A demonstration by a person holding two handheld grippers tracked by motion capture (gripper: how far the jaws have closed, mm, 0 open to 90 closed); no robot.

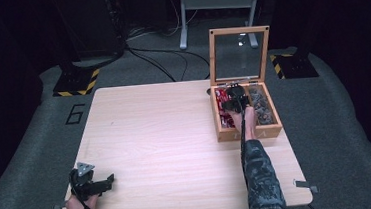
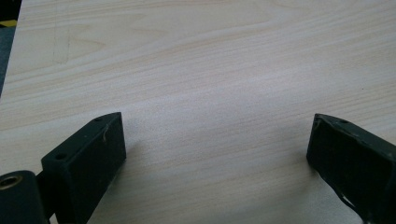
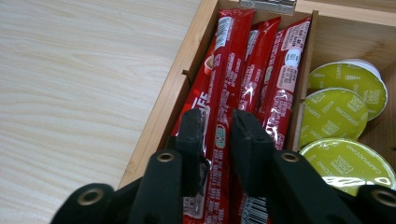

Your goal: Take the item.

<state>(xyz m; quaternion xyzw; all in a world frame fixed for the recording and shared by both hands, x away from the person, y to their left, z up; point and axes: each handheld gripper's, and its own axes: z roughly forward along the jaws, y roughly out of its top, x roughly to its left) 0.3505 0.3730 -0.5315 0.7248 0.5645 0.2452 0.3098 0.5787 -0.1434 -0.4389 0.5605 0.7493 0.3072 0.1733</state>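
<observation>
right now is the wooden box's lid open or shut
Open: the glass-paned lid stands upright behind the wooden box, leaving the red sachets and green capsules uncovered.

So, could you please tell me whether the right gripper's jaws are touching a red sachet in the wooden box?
Touching: in the right gripper view, the right gripper has both jaws pressed against one red sachet.

One wooden box, three red sachets – maybe more hidden – three green capsules, two grippers, one table.

Red coffee stick sachet lies lengthwise in wooden box's left compartment
</observation>
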